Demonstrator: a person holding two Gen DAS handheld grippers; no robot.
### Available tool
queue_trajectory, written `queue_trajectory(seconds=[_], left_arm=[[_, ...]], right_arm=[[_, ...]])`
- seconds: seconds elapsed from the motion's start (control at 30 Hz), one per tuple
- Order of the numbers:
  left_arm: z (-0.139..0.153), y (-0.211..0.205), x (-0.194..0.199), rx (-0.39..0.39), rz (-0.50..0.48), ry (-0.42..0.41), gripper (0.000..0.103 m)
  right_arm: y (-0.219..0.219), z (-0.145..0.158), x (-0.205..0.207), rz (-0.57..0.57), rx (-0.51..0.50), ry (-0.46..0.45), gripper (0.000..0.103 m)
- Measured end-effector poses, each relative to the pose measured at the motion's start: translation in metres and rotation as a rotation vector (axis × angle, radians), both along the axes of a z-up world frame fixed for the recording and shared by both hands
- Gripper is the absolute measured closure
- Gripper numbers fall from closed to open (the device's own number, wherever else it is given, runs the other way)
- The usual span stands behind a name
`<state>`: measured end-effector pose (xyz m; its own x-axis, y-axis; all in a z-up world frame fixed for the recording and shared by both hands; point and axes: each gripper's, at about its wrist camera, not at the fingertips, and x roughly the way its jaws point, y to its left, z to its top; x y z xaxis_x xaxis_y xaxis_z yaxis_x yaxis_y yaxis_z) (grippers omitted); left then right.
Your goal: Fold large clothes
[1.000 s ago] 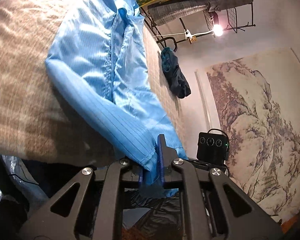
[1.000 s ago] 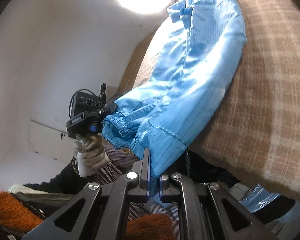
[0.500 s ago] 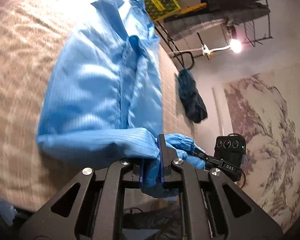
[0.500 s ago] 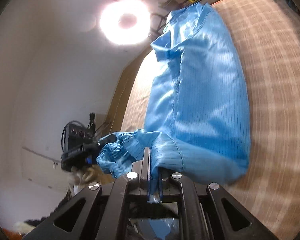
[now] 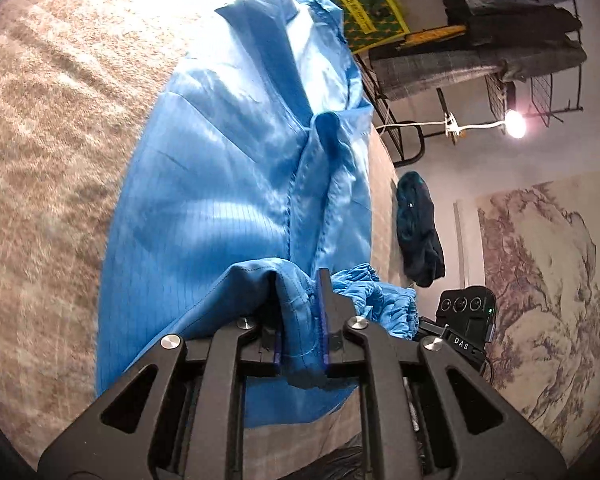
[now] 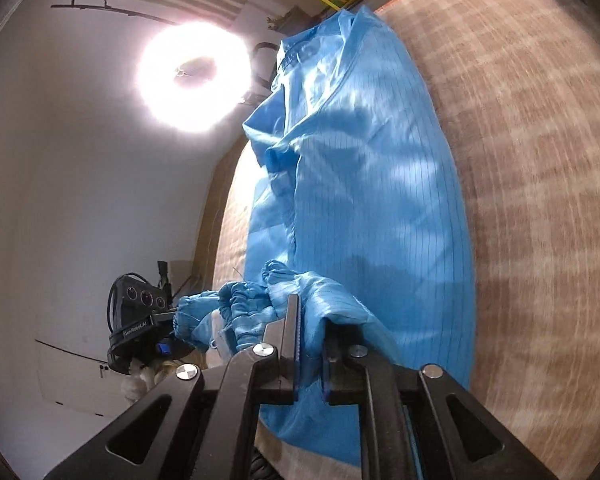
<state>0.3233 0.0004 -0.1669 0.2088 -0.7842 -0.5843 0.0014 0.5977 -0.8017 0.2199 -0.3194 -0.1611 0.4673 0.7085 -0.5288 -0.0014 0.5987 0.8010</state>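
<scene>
Beige checked bedding [image 5: 40,160] covers the bed beneath your work. Nearest you, your left gripper [image 5: 300,320] pinches a bunched fold of the blue coat [image 5: 220,200], fabric filling the narrow gap between its fingers. Your right gripper [image 6: 310,344] clamps another fold of the same hem end in the same way. Both grippers point along the bed toward the collar, held level and near each other, each showing in the other's view with the gathered elastic cuffs [image 6: 240,300] hanging between them. Beyond the grippers the coat lies lengthwise on the bedding, its lower end lifted and doubled over the body, collar farthest away. Past it, a dark teal garment [image 5: 418,224] lies on the bed, then a metal rack [image 5: 500,40] and a landscape wall painting [image 5: 548,300].
</scene>
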Motion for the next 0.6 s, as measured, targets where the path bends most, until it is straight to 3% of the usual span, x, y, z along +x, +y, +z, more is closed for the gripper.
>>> queue_trajectory(seconds=[0.07,0.1,0.17,0.2,0.33,0.47,0.6], left_arm=[[0.001,0.004,0.006,-0.017,0.014,0.012,0.081],[0.003,0.006,0.008,-0.027,0.022,0.012,0.077],[0.009,0.012,0.012,-0.049,0.047,0.004,0.041],[0.012,0.016,0.011,-0.058,0.068,-0.012,0.038],[0.034,0.03,0.009,-0.025,0.101,-0.109,0.038],[0.043,0.029,0.001,0.17,0.06,-0.235,0.038],[0.019,0.01,-0.005,0.304,-0.058,-0.246,0.038]], right_arm=[[-0.004,0.002,0.003,-0.007,0.032,0.001,0.067],[-0.007,0.004,0.003,-0.011,0.044,-0.002,0.063],[-0.01,0.008,0.004,-0.013,0.063,-0.01,0.047],[-0.013,0.01,0.004,-0.019,0.081,-0.014,0.04],[-0.023,0.024,0.0,-0.031,0.099,-0.063,0.04],[-0.036,0.042,-0.014,-0.057,-0.056,-0.126,0.045],[-0.042,0.034,-0.02,-0.06,-0.206,-0.103,0.056]])
